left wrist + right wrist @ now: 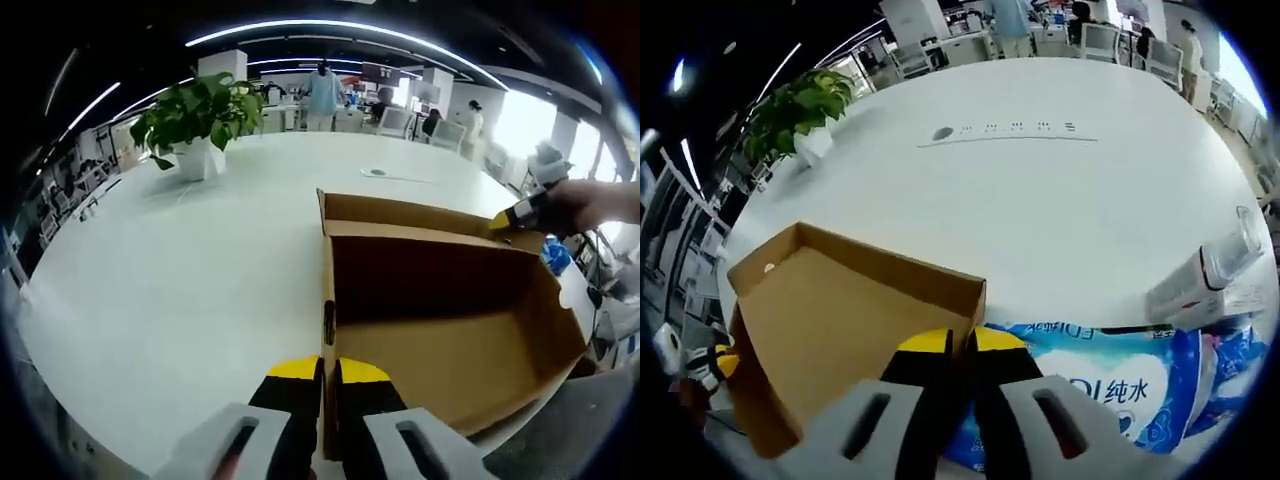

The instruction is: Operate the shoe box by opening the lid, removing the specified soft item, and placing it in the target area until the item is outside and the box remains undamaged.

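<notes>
The soft item, a blue and white plastic pack of tissue paper (1110, 400) printed with Chinese characters, lies on the white table (1060, 190) just beside the cardboard shoe box (830, 330), outside it, and in the right gripper view it sits right under and to the right of the right gripper (961, 350). That gripper's yellow-tipped black fingers (925, 350) are pressed close together on the box's upright wall at its corner, the thin cardboard edge caught between them, while the pack touches the outer side of the right-hand finger. In the left gripper view the box (450, 320) stands open, its brown inside in shadow, and the left gripper (326, 375) pinches the near wall between its own yellow-tipped fingers (292, 372), nearly shut on the cardboard. At the box's far corner the other gripper's yellow tip shows, with the person's hand (590, 205) behind it, and a bit of the blue pack (556, 255) peeks past the rim. Well apart on the table stands a potted plant (197, 120) in a white pot; office chairs and people are in the background.
</notes>
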### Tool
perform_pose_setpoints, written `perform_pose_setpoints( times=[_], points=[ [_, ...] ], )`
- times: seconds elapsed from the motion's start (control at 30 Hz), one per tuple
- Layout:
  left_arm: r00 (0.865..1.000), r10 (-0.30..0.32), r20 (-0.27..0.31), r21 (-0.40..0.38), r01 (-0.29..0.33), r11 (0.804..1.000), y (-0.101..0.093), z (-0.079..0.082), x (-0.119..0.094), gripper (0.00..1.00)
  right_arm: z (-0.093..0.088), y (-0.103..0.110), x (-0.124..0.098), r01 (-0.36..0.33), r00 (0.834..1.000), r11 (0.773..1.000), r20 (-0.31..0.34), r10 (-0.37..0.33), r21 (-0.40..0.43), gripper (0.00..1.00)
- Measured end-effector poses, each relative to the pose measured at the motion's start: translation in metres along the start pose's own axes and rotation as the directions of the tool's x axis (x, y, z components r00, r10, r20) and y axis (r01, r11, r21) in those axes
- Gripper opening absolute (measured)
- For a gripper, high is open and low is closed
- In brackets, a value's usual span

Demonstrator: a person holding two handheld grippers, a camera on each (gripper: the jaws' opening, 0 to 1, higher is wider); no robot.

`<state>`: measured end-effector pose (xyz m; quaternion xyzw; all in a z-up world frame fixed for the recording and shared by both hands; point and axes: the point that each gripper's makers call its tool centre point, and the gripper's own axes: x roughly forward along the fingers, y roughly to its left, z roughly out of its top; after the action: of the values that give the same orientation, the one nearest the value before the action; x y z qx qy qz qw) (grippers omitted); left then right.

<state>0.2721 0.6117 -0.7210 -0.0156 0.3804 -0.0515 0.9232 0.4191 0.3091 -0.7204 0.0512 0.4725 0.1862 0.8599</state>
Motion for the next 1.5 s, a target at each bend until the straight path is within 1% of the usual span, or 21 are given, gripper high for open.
perform_pose_setpoints(
  times=[0.13,0.2,0.3,0.33,0.4,0.43,0.53,0.6,0.73,0.83,0.9,0.93,1.07,1.17,1.23,1.37,1.5],
  points=[
    [1.0,0.008,-0.008,-0.014,-0.008,1.0,0.0,-0.001,0.0,0.04,0.005,0.002,-0.008,0.016,1.0,0.999,0.018,-0.015,-0.029,0.03],
    [1.0,0.013,-0.01,-0.015,-0.014,1.0,0.0,-0.001,0.0,0.04,0.013,0.003,-0.015,0.013,0.999,1.0,0.047,-0.012,-0.028,0.03],
    [1.0,0.02,-0.015,-0.016,-0.02,1.0,0.0,-0.001,0.0,0.04,0.02,0.001,-0.018,0.005,0.997,1.0,0.072,-0.003,-0.031,0.02],
    [1.0,0.023,-0.018,-0.02,-0.023,1.0,0.0,-0.001,0.001,0.04,0.022,0.002,-0.019,0.001,0.997,0.998,0.076,0.004,-0.057,0.03],
    [0.999,0.032,-0.025,-0.025,-0.033,0.999,0.001,0.0,0.001,0.04,0.023,-0.002,-0.016,0.002,0.998,0.992,0.062,0.006,-0.123,0.03],
    [0.999,0.036,-0.026,-0.03,-0.036,0.999,0.001,0.0,0.002,0.04,0.024,-0.004,-0.016,0.006,0.998,0.992,0.069,0.003,-0.128,0.03],
    [0.999,0.039,-0.027,-0.039,-0.04,0.998,0.0,0.001,0.003,0.04,0.029,-0.008,-0.019,0.006,0.996,0.994,0.091,0.004,-0.111,0.03],
    [0.999,0.04,-0.031,-0.033,-0.041,0.999,-0.001,0.002,0.004,0.04,0.035,-0.009,-0.022,0.011,0.993,0.993,0.115,0.002,-0.114,0.02],
    [0.999,0.041,-0.035,-0.036,-0.043,0.998,-0.002,0.004,0.005,0.04,0.045,-0.009,-0.025,0.014,0.989,0.994,0.149,0.002,-0.107,0.02],
    [0.998,0.049,-0.04,-0.045,-0.05,0.998,-0.002,0.006,0.007,0.04,0.057,-0.002,-0.034,0.019,0.982,0.991,0.188,0.007,-0.133,0.01],
    [0.997,0.062,-0.046,-0.05,-0.065,0.997,0.001,0.007,0.009,0.04,0.065,0.006,-0.042,-0.001,0.978,0.99,0.208,0.03,-0.139,0.01],
    [0.997,0.067,-0.049,-0.055,-0.07,0.996,0.002,0.007,0.009,0.04,0.071,0.011,-0.048,-0.018,0.971,0.989,0.234,0.053,-0.15,0.01],
    [0.996,0.075,-0.052,-0.061,-0.078,0.995,0.002,0.011,0.012,0.04,0.083,0.025,-0.068,-0.03,0.957,0.982,0.278,0.082,-0.185,0.0],
    [0.995,0.083,-0.053,-0.072,-0.087,0.994,0.001,0.015,0.015,0.04,0.084,0.034,-0.079,-0.018,0.949,0.974,0.304,0.088,-0.226,0.0],
    [0.995,0.084,-0.052,-0.078,-0.088,0.993,0.0,0.016,0.016,0.04,0.084,0.037,-0.086,-0.024,0.942,0.975,0.32,0.097,-0.223,0.0],
    [0.995,0.085,-0.049,-0.088,-0.089,0.992,0.0,0.019,0.018,0.04,0.079,0.045,-0.098,-0.009,0.936,0.964,0.336,0.102,-0.266,0.0],
    [0.996,0.082,-0.044,-0.096,-0.086,0.992,-0.002,0.02,0.019,0.04,0.075,0.048,-0.104,0.004,0.932,0.956,0.347,0.103,-0.293,0.0]
  ],
)
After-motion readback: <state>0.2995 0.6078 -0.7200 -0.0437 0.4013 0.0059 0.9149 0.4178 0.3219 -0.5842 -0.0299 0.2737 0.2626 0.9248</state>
